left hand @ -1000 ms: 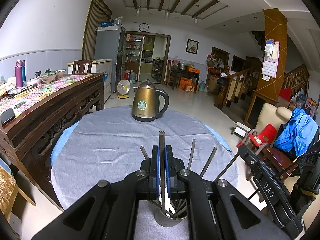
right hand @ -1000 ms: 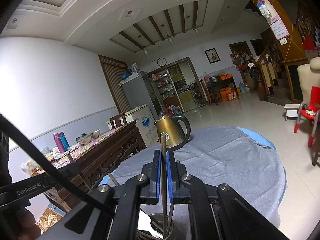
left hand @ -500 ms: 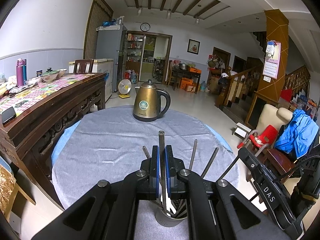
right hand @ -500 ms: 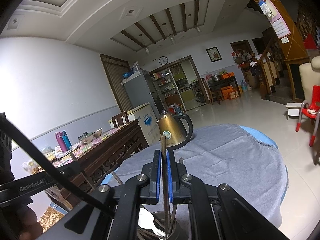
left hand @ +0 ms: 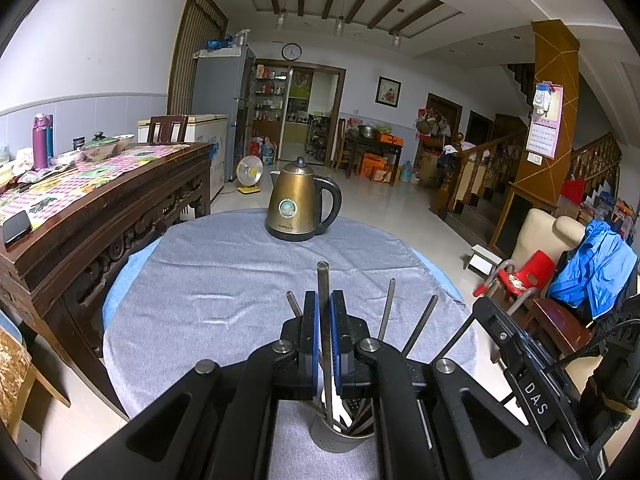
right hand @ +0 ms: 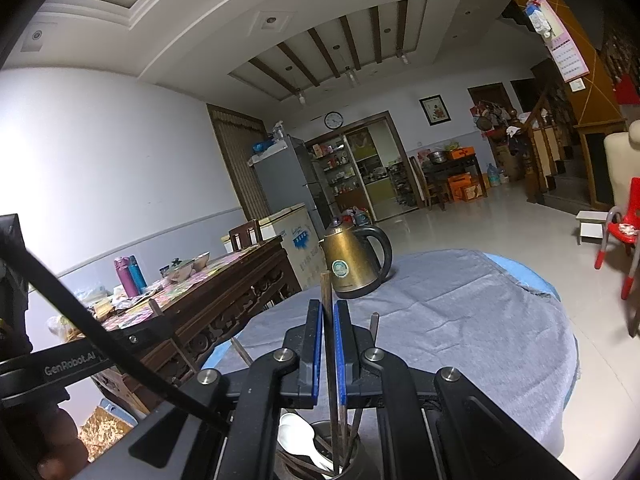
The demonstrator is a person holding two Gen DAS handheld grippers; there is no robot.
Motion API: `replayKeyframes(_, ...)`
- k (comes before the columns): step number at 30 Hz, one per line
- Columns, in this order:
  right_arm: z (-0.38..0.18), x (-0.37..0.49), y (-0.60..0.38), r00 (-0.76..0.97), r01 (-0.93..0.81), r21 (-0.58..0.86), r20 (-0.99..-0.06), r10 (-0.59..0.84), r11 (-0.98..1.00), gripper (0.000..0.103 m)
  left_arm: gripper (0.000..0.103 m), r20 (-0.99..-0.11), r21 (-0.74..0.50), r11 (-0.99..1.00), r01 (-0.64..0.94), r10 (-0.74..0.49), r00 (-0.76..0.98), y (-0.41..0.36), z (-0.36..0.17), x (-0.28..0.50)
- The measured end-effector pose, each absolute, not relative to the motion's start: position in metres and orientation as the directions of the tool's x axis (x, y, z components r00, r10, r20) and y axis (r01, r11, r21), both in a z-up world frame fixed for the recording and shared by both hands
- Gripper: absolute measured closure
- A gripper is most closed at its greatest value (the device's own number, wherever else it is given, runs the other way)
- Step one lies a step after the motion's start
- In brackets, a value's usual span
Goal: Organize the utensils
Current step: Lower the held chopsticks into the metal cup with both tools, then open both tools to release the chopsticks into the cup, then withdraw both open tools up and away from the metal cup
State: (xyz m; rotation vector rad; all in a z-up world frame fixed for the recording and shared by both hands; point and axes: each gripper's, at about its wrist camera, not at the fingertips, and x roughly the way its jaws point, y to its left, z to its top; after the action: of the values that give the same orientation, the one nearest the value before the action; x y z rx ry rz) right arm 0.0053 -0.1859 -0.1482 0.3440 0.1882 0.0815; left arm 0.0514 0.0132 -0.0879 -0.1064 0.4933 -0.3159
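Grippers (left hand: 324,344) (right hand: 328,350): two, one chopstick (left hand: 322,280) each.

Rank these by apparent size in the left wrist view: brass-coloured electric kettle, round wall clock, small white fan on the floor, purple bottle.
1. Brass-coloured electric kettle, clearly largest.
2. Purple bottle and small white fan: look alike in size, so unranked.
3. Round wall clock, smallest, though farthest from the camera.

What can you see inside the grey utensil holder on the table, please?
The utensil holder contains several upright chopsticks and a white spoon. Each claw grips one chopstick standing in it. The claws cover the holder's bottom and the exact count.
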Motion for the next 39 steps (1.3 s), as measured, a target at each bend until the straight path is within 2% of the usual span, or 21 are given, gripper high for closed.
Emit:
replayKeyframes(15, -0.149, 0.005, -0.178, 0.977, -0.072, 0.327, -0.166, 0.132, 0.942, 0.094, 0.097, -0.451, -0.178, 0.949, 0.259, -0.312, 0.836, 0.013, -0.086, 0.049)
replayKeyframes(16, -0.149, 0.005, -0.178, 0.977, -0.078, 0.326, -0.165, 0.138, 0.942, 0.094, 0.092, -0.454, -0.180, 0.948, 0.261, -0.316, 0.833, 0.013, -0.086, 0.049)
replayKeyframes(17, -0.149, 0.005, -0.177, 0.976, -0.084, 0.325, -0.166, 0.144, 0.942, 0.094, 0.079, -0.457, -0.183, 0.947, 0.263, -0.318, 0.831, 0.013, -0.086, 0.049)
replayKeyframes(18, -0.149, 0.005, -0.176, 0.975, -0.088, 0.326, -0.167, 0.149, 0.941, 0.094, 0.071, -0.458, -0.185, 0.948, 0.260, -0.318, 0.831, 0.013, -0.086, 0.049)
replayKeyframes(19, -0.149, 0.005, -0.177, 0.974, -0.090, 0.327, -0.168, 0.151, 0.941, 0.088, 0.060, -0.454, -0.184, 0.950, 0.254, -0.311, 0.835, 0.014, -0.086, 0.048)
replayKeyframes(20, -0.149, 0.006, -0.178, 0.973, -0.095, 0.332, -0.170, 0.158, 0.938, 0.075, 0.058, -0.449, -0.179, 0.952, 0.247, -0.303, 0.841, 0.015, -0.086, 0.047)
replayKeyframes(22, -0.150, 0.005, -0.180, 0.972, -0.095, 0.349, -0.168, 0.162, 0.932, 0.058, 0.058, -0.447, -0.175, 0.954, 0.244, -0.298, 0.843, 0.016, -0.085, 0.046)
replayKeyframes(26, -0.150, 0.002, -0.188, 0.981, -0.073, 0.357, -0.142, 0.132, 0.931, 0.057, 0.056, -0.451, -0.181, 0.955, 0.235, -0.293, 0.843, 0.017, -0.086, 0.046)
replayKeyframes(34, -0.153, 0.001, -0.192, 0.982, -0.056, 0.367, -0.147, 0.117, 0.928, 0.057, 0.042, -0.446, -0.165, 0.965, 0.206, -0.259, 0.857, 0.019, -0.087, 0.044)
replayKeyframes(39, -0.153, -0.001, -0.192, 0.983, -0.050, 0.360, -0.147, 0.109, 0.932, 0.057, 0.038, -0.440, -0.162, 0.968, 0.192, -0.245, 0.864, 0.023, -0.087, 0.044)
